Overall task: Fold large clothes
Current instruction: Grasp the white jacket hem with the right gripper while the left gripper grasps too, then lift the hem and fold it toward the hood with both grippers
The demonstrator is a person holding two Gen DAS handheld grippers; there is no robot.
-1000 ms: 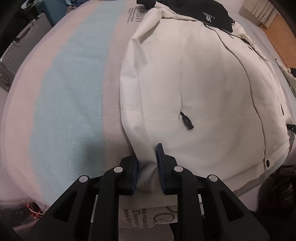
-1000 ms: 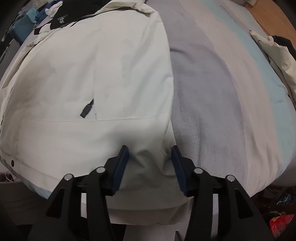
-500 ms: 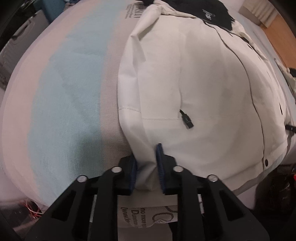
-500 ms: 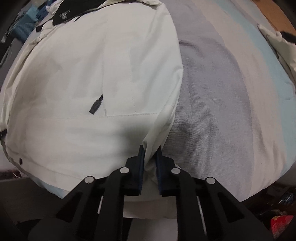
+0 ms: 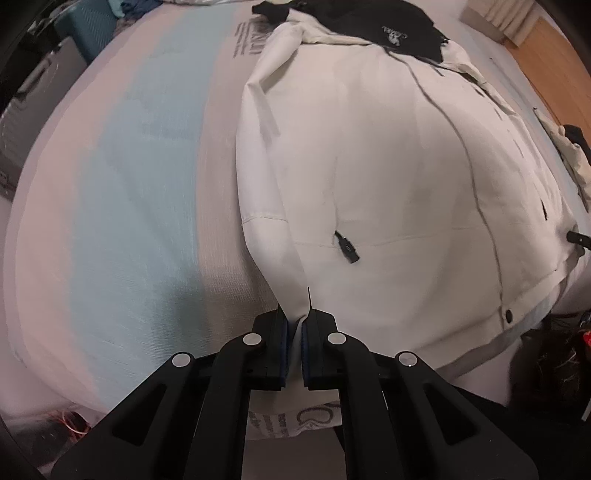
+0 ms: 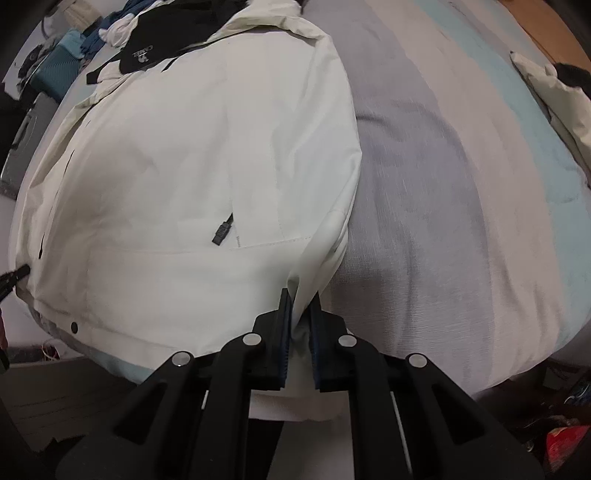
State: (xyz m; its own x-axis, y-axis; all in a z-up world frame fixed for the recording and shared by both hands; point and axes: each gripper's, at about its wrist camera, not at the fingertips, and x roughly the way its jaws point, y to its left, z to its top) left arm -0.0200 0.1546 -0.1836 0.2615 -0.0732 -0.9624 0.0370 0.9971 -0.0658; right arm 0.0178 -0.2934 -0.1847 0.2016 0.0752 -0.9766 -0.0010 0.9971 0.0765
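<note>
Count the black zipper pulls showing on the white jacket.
2 on the white jacket: one zipper pull by the left pocket seam, another by the right pocket. Others may be hidden.

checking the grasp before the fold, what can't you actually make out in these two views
- Left wrist: the jacket hem corner gripped by the left gripper is hidden between its pads.
- Right wrist: the fabric inside the right gripper is likewise hidden, so grip depth is unclear.
- Both views: the jacket's underside is hidden against the bed.
- Right wrist: the second garment is cut off by the frame edge.
- Left wrist: the collar logo is too small to read.
</note>
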